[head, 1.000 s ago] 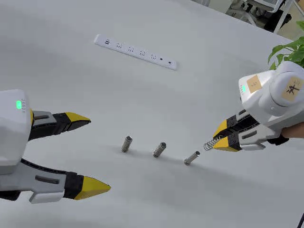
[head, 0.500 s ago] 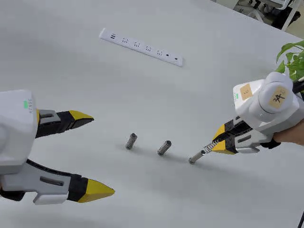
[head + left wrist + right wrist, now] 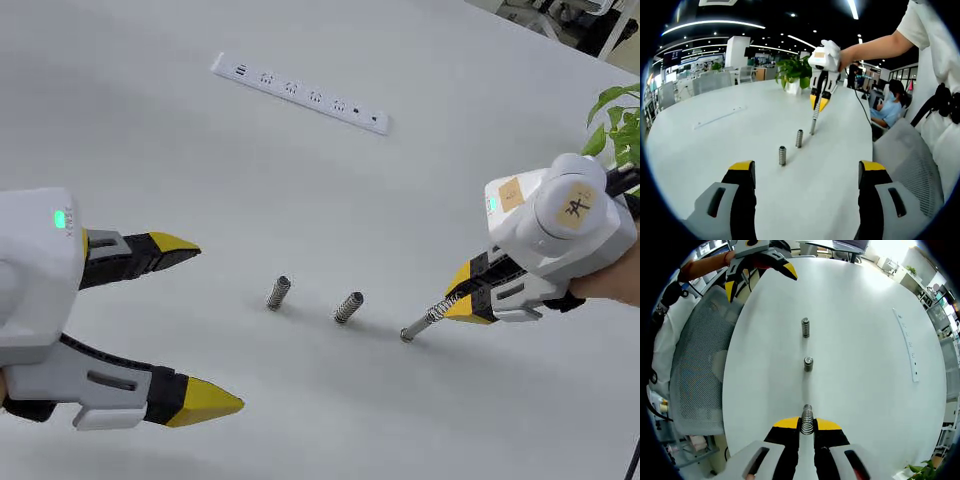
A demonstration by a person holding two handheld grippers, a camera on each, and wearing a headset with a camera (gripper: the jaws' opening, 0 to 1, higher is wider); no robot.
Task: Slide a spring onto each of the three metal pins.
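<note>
While your right gripper (image 3: 456, 304) pinches one end of a small coiled steel spring (image 3: 441, 308) between its nearly closed yellow-tipped jaws, the spring's free end meets the top of the bare metal pin (image 3: 412, 328) nearest that gripper. In the right gripper view the spring (image 3: 807, 422) lines up with that pin (image 3: 807, 408); whether the first coils are over the pin's tip, I cannot tell.

The middle pin (image 3: 348, 307) and the far pin (image 3: 278, 292) each carry a spring already. All three stand in a row on the white table (image 3: 350, 200), and the pins look tilted from the head view.

Your left gripper (image 3: 216, 326) hovers with its jaws spread wide and nothing between them, well apart from the row; in its own view it points towards the two sprung pins.

A long white power strip (image 3: 300, 93) lies beyond the pins, and a green leafy plant (image 3: 620, 115) sits at the table's right edge.
</note>
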